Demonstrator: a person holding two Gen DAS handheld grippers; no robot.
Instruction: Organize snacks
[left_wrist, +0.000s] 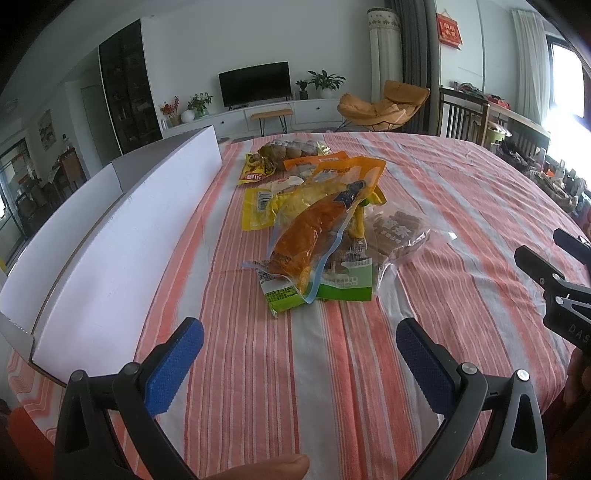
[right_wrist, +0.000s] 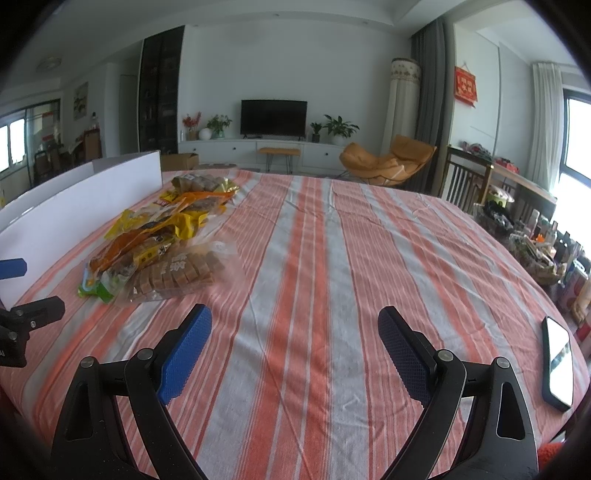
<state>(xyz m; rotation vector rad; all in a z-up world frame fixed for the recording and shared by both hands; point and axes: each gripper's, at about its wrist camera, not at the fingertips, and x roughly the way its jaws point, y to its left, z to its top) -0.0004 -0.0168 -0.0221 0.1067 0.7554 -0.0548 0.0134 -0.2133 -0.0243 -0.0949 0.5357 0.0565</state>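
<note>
A heap of snack packets (left_wrist: 317, 218) lies on the striped tablecloth, ahead of my left gripper (left_wrist: 299, 336), which is open and empty. On top is an orange packet (left_wrist: 314, 229); a green-edged packet (left_wrist: 343, 284) and a clear bag of brown biscuits (left_wrist: 399, 229) lie under and beside it. Yellow packets (left_wrist: 258, 199) lie further back. In the right wrist view the heap (right_wrist: 159, 240) is at the left, and the biscuit bag (right_wrist: 181, 273) is nearest. My right gripper (right_wrist: 295, 328) is open and empty over bare cloth.
A white open cardboard box (left_wrist: 122, 229) stands along the left side of the table, also in the right wrist view (right_wrist: 74, 206). A phone (right_wrist: 557, 362) lies near the table's right edge. Cluttered shelves stand at the far right. The right gripper's body (left_wrist: 554, 280) shows at the left view's right edge.
</note>
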